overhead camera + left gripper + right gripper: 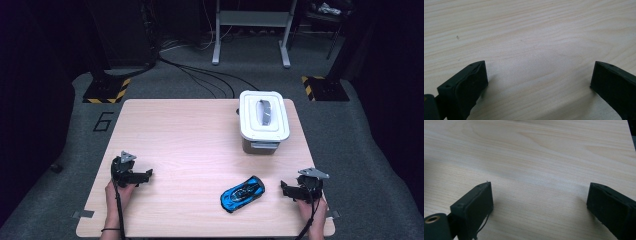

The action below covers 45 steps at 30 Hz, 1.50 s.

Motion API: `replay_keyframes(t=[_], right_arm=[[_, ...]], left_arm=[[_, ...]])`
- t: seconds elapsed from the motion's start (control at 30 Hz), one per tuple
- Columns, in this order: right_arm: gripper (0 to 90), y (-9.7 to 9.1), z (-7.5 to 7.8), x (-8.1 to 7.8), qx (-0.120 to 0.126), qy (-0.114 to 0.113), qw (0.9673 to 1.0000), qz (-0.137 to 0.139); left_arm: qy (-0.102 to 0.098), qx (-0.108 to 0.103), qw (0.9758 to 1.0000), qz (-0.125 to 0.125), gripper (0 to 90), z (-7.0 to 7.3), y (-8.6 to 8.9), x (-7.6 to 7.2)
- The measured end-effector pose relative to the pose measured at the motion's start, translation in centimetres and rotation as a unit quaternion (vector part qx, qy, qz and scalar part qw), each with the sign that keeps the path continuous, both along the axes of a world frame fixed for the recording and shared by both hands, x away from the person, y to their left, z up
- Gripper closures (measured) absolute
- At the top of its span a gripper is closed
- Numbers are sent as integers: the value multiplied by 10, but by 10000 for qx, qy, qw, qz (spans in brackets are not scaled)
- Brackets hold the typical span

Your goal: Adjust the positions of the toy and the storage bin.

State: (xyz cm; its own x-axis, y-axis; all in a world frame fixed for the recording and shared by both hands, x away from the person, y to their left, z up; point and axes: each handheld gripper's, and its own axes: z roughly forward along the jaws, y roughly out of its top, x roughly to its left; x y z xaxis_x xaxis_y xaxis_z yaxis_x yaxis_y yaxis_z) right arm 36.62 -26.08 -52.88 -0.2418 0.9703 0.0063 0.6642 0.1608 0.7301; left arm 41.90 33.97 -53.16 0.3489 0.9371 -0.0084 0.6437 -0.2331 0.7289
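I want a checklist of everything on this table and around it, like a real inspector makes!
Surface: pale wooden table, flat, no spills seen.
Job's things: blue toy car lying slantwise near the front edge; white box with its lid on and a grey handle on top, at the far right.
Clutter: nothing seen.
Grippers: left gripper open over bare wood; right gripper open over bare wood, right of the car and apart from it.
Cables: one trails from each gripper along the forearm; black cables run over the floor behind the table.
Surroundings: grey carpet, yellow-black striped floor plates, grey metal frame at the back, a "6" marked on the floor.
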Motion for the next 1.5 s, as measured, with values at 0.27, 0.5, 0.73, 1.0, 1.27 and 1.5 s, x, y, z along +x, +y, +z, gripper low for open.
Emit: replay_keyframes(t=[0.27, 0.5, 0.73, 1.0, 1.27, 1.5], right_arm=[[63, 0, 0, 0, 3, -6, 10000, -13], [72, 0, 0, -1, 24, -13, 10000, -44], [17, -2, 5, -5, 371, 170, 9992, 34], [58, 22, 30, -17, 572, 67, 9974, 441], [226, 57, 42, -12, 543, 56, 9950, 841], [344, 77, 46, -2, 596, 99, 9923, 1082]], left_arm=[[-4, 1, 10000, 4, 9, 0, 0, 0], [-2, -2, 10000, 6, 9, 0, 0, 0], [-3, 0, 10000, 8, 9, 0, 0, 0], [-3, 0, 10000, 9, 9, 0, 0, 0], [-3, -1, 10000, 8, 9, 0, 0, 0], [-3, -1, 10000, 8, 9, 0, 0, 0]])
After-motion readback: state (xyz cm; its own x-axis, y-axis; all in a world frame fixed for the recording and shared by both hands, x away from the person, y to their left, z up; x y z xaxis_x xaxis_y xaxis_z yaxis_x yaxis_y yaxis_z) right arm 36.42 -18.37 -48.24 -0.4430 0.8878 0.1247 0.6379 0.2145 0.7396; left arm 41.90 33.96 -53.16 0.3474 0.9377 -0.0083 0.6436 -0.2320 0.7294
